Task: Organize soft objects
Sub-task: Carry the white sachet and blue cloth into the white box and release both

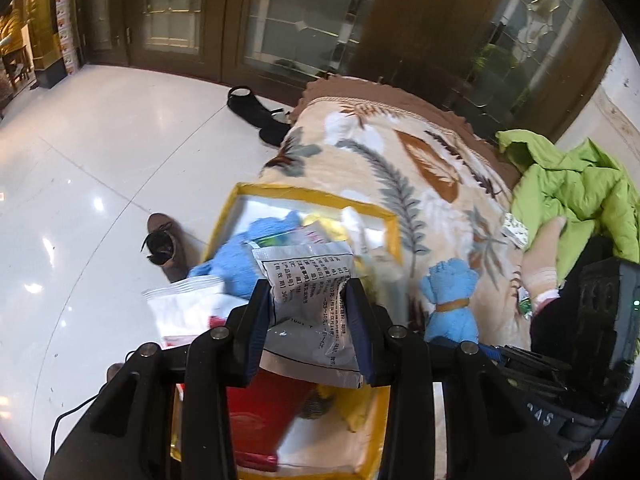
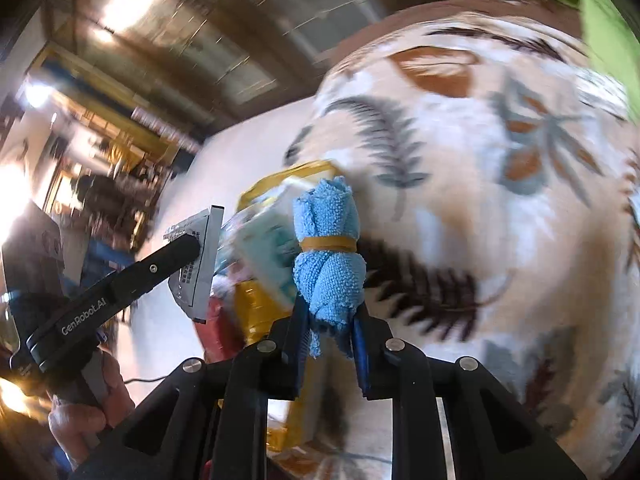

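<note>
Blue terry cloth fills your right gripper [image 2: 329,332] — a rolled towel [image 2: 328,256] bound round its middle with a tan rubber band [image 2: 328,245], its lower end pinched between the pads and the rest standing up beyond the fingertips. From the left wrist view you see the same towel roll [image 1: 450,300] hanging just above the leaf-print blanket [image 1: 400,168], beside the right hand [image 1: 540,264]. Your left gripper [image 1: 308,312] is clamped on a flat, crinkly plastic sachet [image 1: 308,280], white and grey with black printed text; the pads press its two sides, and the packet sticks out ahead of the fingertips and trails back between the fingers. It hangs directly over the open yellow-trimmed bag [image 1: 320,196], whose walls are clear plastic. Inside the bag you can make out another fluffy blue cloth [image 1: 240,264], something pale yellow, more white packets and a red flat item lower down; their exact shapes are muddled. The blanket is plush, cream with grey fern fronds and rust-brown leaves, edged by a brown frill. A bright green padded jacket [image 1: 572,188] lies crumpled at its far right. Glossy white floor tiles [image 1: 100,160] lie to the left, with a brown shoe [image 1: 166,244] beside the bag.
</note>
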